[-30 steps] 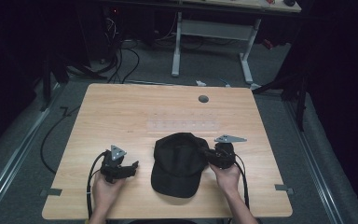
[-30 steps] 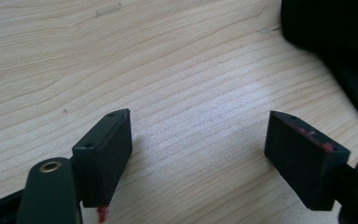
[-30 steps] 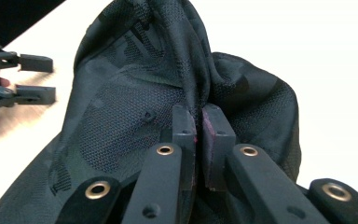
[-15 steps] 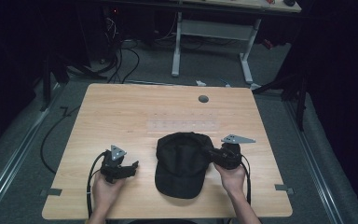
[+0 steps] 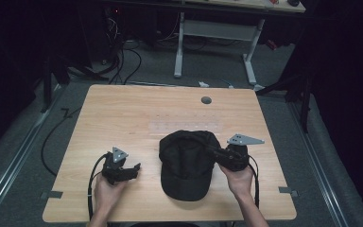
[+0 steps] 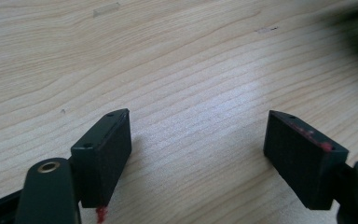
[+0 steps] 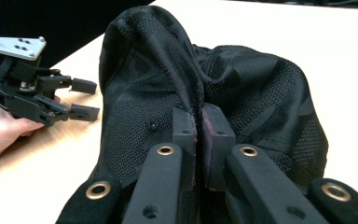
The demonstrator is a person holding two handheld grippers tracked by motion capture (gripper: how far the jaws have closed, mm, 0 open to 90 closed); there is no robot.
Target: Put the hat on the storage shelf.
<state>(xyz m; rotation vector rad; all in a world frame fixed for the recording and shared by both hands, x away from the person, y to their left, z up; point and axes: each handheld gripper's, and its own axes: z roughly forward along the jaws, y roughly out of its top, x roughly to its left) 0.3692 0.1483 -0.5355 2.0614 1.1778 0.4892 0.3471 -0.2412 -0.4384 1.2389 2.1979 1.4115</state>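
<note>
A black mesh cap (image 5: 185, 161) lies on the wooden table (image 5: 137, 113), brim toward the near edge. My right gripper (image 5: 215, 152) is shut on the cap's right side. In the right gripper view its pads pinch a fold of the cap (image 7: 242, 84) and the crown bunches up above them. My left gripper (image 5: 134, 169) stands open left of the cap, held just above the table. The left gripper view has its two fingers (image 6: 105, 149) wide apart over bare wood (image 6: 191, 84), with nothing between them. The left gripper (image 7: 79, 99) also appears at the left of the right gripper view.
A grey round cable hole (image 5: 206, 100) sits near the table's far edge. A clear tape strip (image 5: 186, 126) lies mid-table. Beyond the table stand a white desk frame (image 5: 215, 33) and floor cables (image 5: 118, 56). Cables trail from both grippers off the near edge.
The right gripper has lifted slightly with the cap's side pinched, bunching the crown and shifting the cap a little right. The left gripper stayed put.
</note>
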